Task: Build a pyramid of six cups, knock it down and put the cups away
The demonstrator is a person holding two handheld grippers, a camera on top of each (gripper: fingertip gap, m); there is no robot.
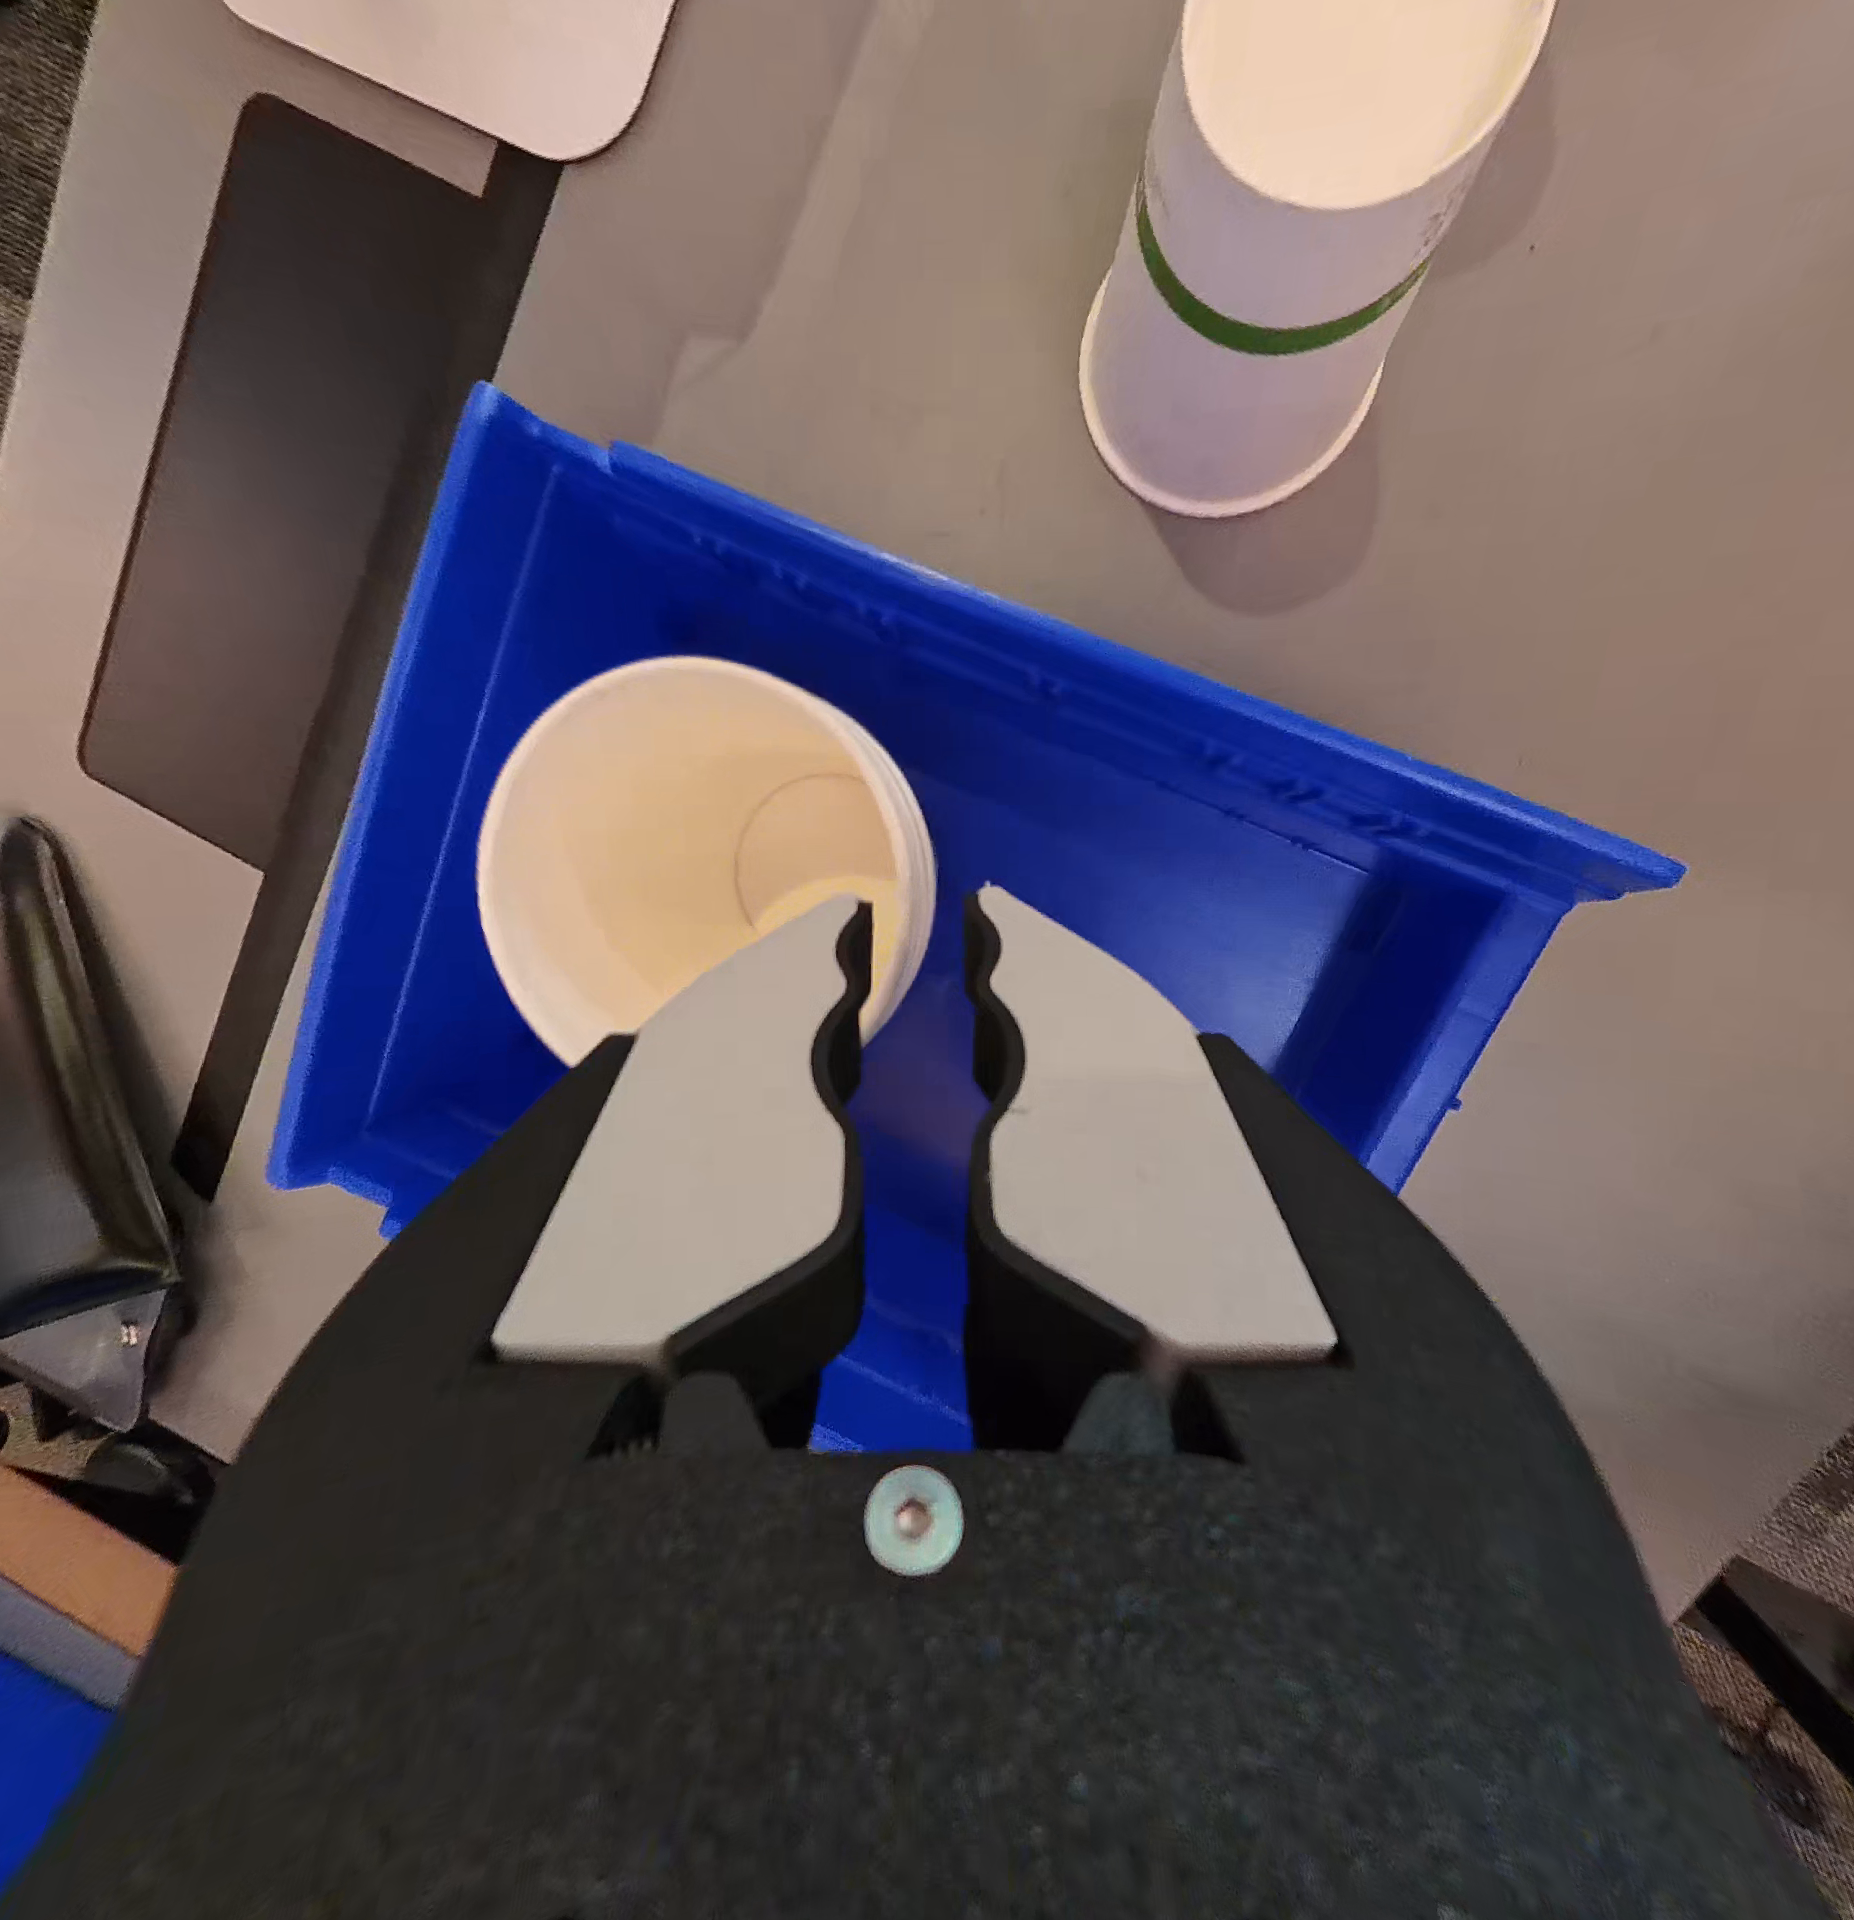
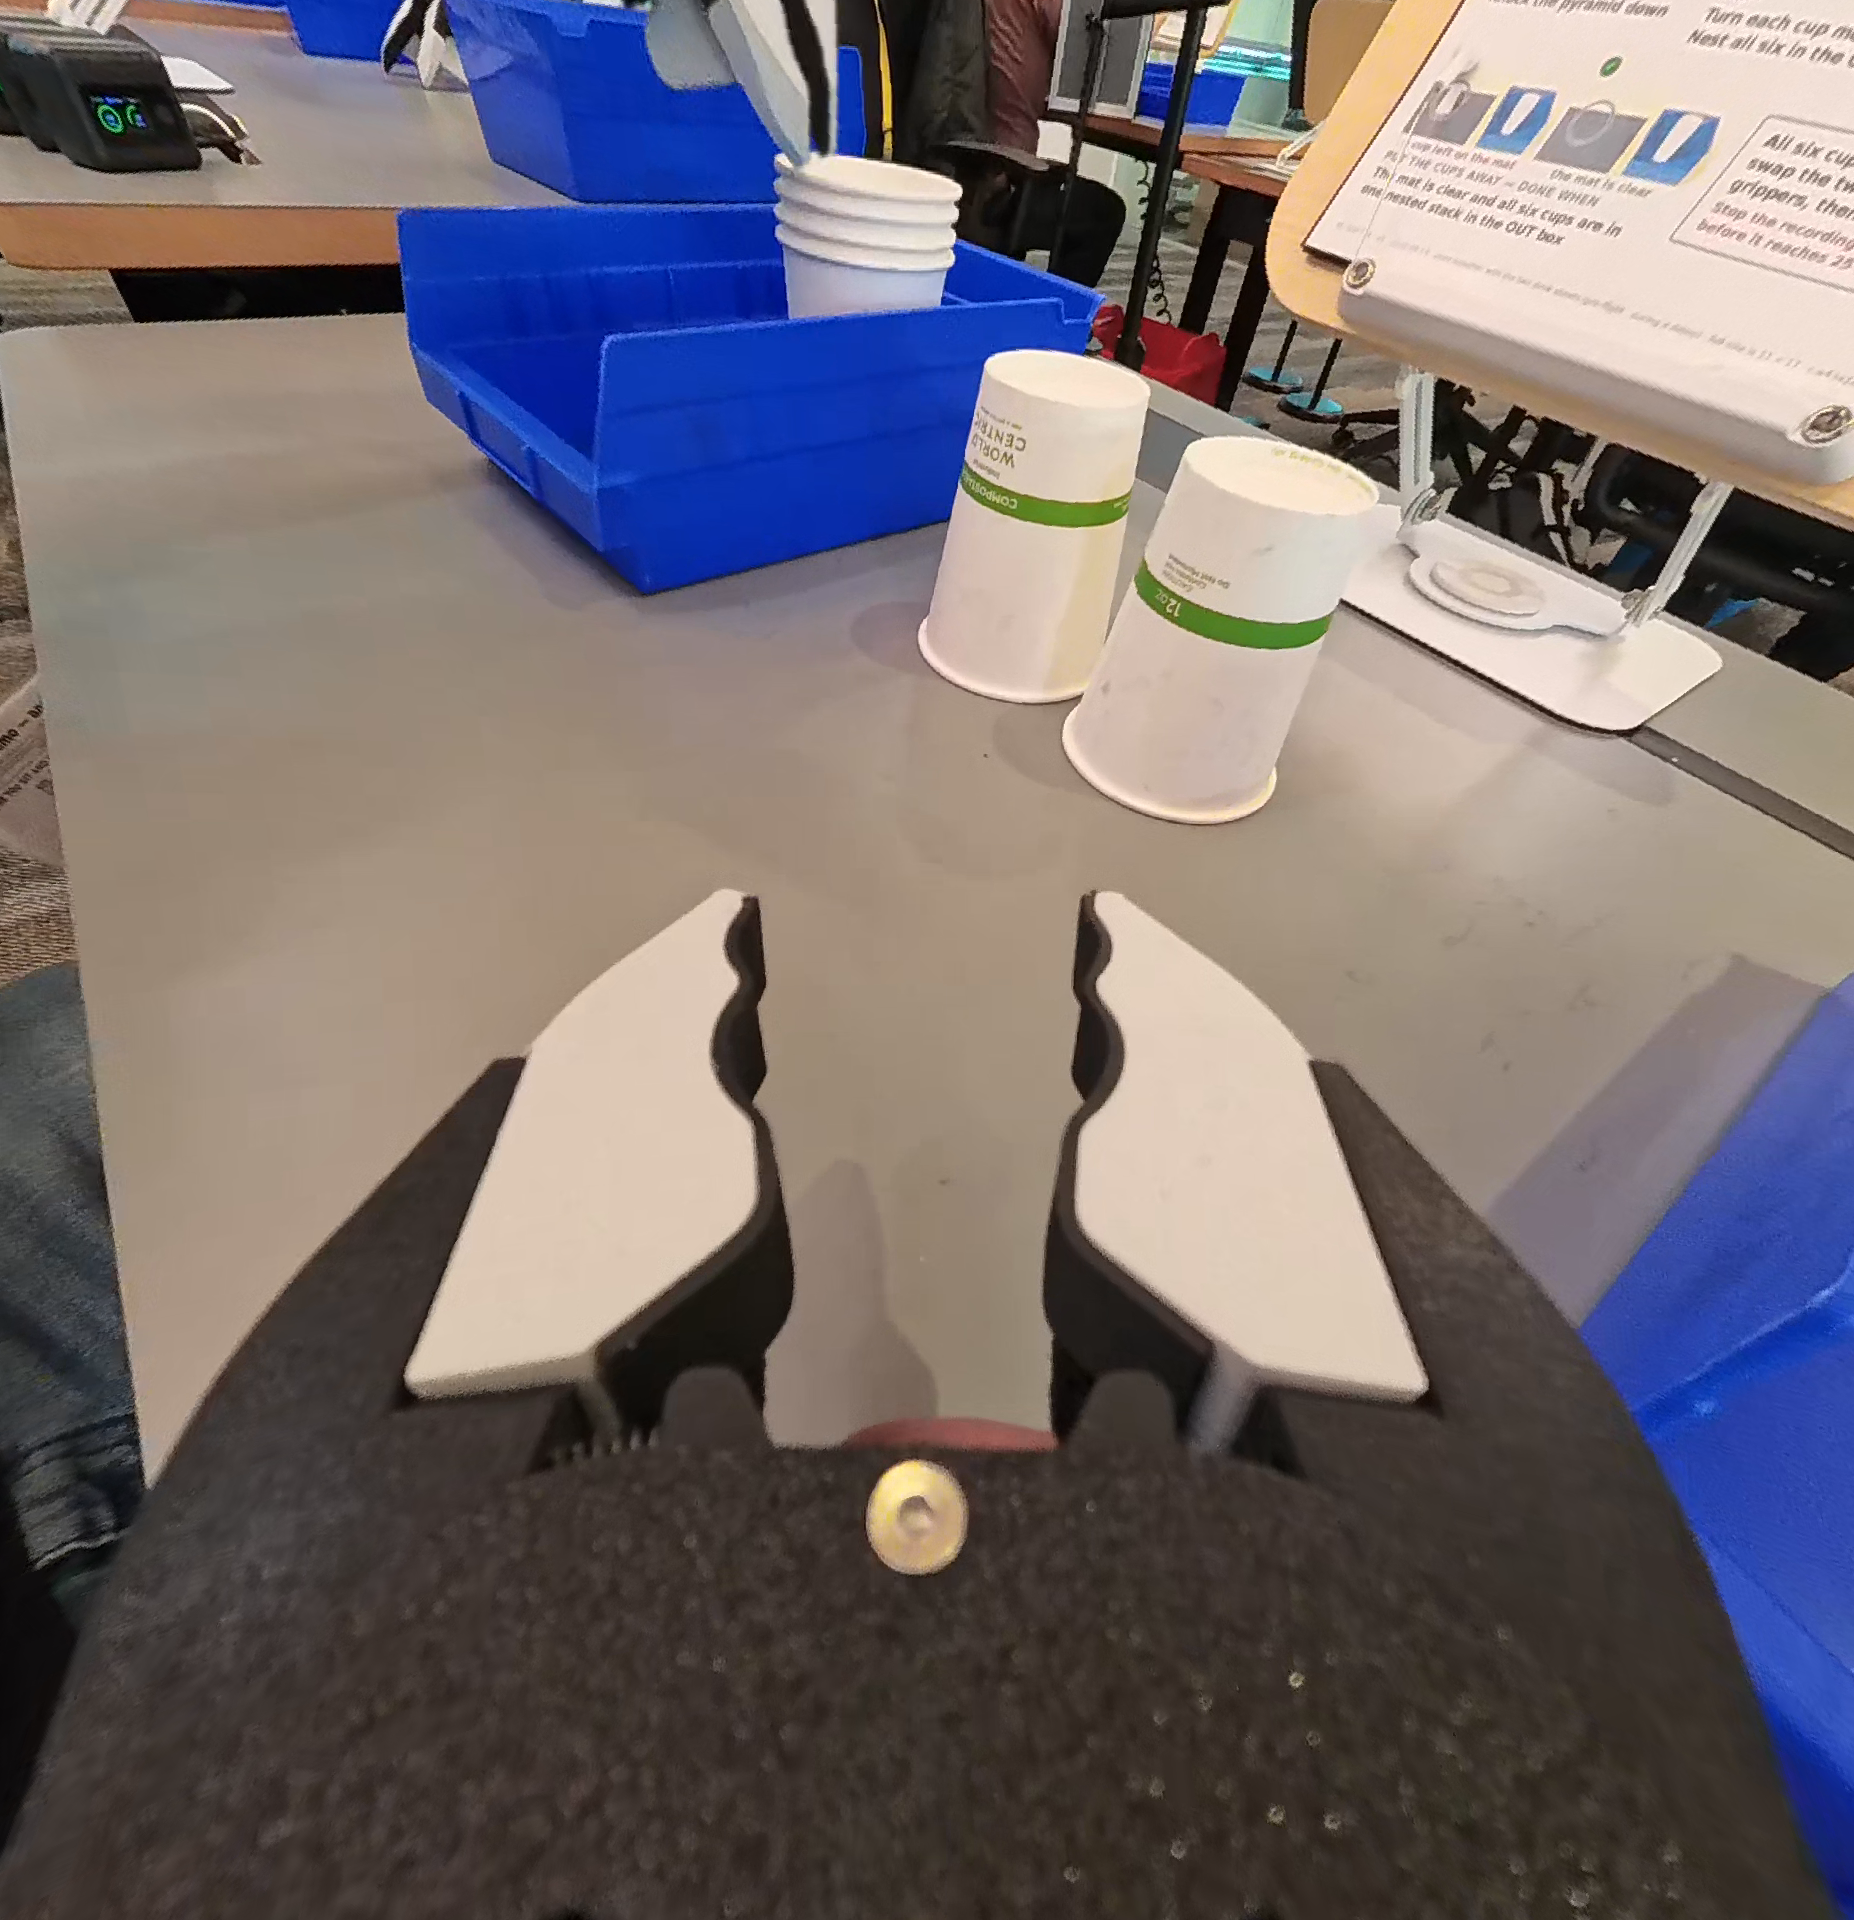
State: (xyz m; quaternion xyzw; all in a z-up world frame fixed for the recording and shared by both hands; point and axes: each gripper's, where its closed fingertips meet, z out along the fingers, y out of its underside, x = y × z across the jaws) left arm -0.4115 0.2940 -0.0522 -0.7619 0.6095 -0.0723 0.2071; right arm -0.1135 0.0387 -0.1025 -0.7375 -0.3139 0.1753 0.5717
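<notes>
The grey worktop carries a blue bin towards its far edge, and in the bin stands a nested stack of cups, mouths up; four rims show. Two more cups stand upside down just beside the bin's right end, so putting away looks part done.

The left claw hovers over the stack, slightly parted, one finger inside the rim, gripping nothing that shows. The right claw hangs wide open and empty above the near edge.

Both loose cups wear a green band with print; an instruction sheet stands at the right edge.
</notes>
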